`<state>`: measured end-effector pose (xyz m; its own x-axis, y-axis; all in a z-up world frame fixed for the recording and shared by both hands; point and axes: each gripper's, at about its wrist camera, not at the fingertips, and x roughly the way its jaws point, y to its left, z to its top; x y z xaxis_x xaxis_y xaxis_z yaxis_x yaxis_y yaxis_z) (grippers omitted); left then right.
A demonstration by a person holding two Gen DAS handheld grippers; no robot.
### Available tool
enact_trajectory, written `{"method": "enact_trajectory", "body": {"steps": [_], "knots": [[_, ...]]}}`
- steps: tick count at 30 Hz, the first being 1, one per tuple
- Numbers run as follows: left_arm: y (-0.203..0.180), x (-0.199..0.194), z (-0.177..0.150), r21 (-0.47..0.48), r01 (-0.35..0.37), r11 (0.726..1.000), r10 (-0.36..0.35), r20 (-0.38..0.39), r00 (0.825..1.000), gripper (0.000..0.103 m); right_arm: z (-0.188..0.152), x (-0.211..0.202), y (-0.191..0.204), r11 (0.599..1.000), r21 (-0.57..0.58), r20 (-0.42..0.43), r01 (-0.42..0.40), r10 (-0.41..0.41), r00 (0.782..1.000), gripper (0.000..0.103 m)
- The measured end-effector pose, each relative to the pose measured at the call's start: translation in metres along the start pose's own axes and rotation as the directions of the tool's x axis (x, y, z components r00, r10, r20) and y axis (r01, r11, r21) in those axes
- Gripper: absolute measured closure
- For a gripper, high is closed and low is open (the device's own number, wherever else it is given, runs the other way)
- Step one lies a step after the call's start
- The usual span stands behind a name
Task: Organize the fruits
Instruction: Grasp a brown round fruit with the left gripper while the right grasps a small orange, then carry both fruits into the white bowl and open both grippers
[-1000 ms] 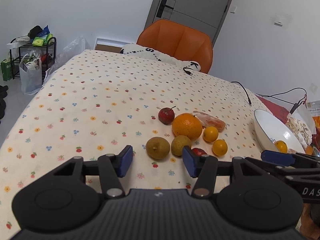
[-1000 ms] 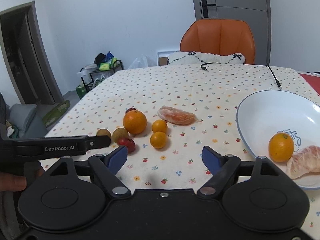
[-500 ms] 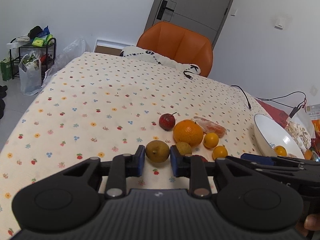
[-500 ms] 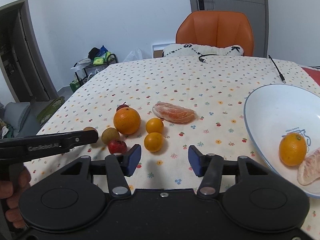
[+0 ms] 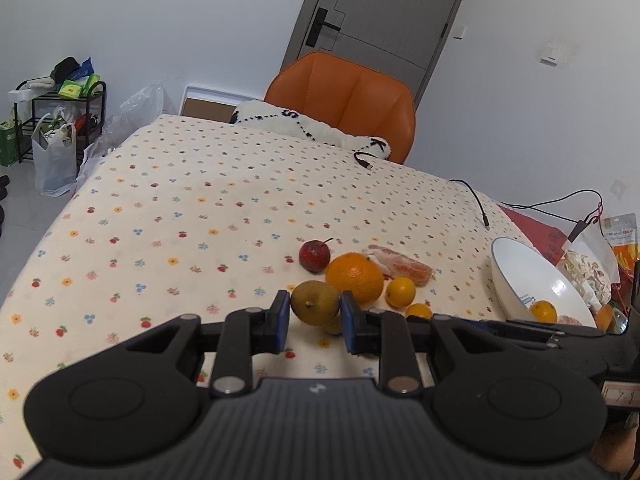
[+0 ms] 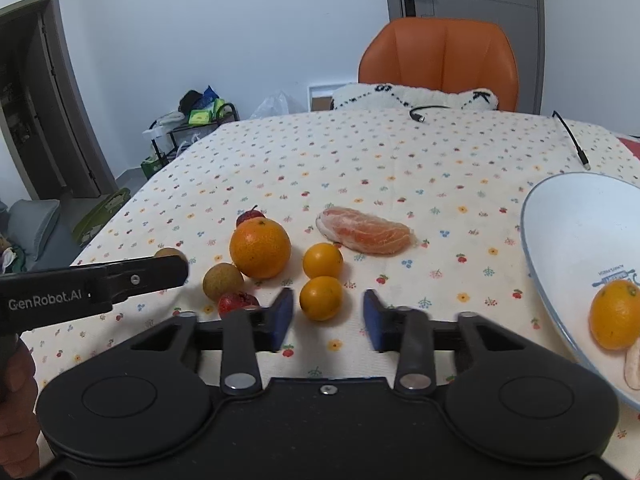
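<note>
Grasping step: the left gripper (image 5: pixel 314 317) clamps the brown fruit (image 5: pixel 314 301), and the right gripper (image 6: pixel 328 317) is closing around a small orange (image 6: pixel 321 297), which it does not yet pinch. Next, both likely need a lift toward the bowl (image 6: pixel 568 232).

Chair (image 5: pixel 348 96): orange, behind desk.
Door (image 5: pixel 376 12): grey, closed.
Cable (image 5: pixel 474 200): black, on floral cloth.
Rack (image 5: pixel 56 116): cluttered, bags beside.

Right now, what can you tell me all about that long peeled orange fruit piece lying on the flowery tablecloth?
The long peeled orange fruit piece looks soft and juicy, pinkish orange with pale white skin at its left end. It lies flat on the flowery tablecloth, beyond the two small round oranges. Nothing grips it; whether the nearest orange touches it is unclear.
</note>
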<state>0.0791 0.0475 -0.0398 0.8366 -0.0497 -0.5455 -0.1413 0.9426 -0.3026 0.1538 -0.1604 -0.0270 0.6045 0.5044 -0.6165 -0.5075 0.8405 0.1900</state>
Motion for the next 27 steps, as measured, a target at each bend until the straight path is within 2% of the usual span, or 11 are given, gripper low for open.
{"method": "enact_trajectory", "body": {"steps": [7, 27], "knots": [[-0.019, -0.001, 0.001, 0.017, 0.029, 0.999, -0.03, 0.008, 1.0, 0.078, -0.004, -0.025, -0.011, 1.0, 0.021, 0.041, -0.005, 0.004, 0.999, 0.082], [-0.079, 0.0, 0.003, 0.091, 0.136, 0.986, -0.138, 0.018, 0.99, 0.078, -0.008, -0.084, -0.054, 0.992, 0.102, 0.15, 0.071, -0.085, 0.985, 0.082]]}}
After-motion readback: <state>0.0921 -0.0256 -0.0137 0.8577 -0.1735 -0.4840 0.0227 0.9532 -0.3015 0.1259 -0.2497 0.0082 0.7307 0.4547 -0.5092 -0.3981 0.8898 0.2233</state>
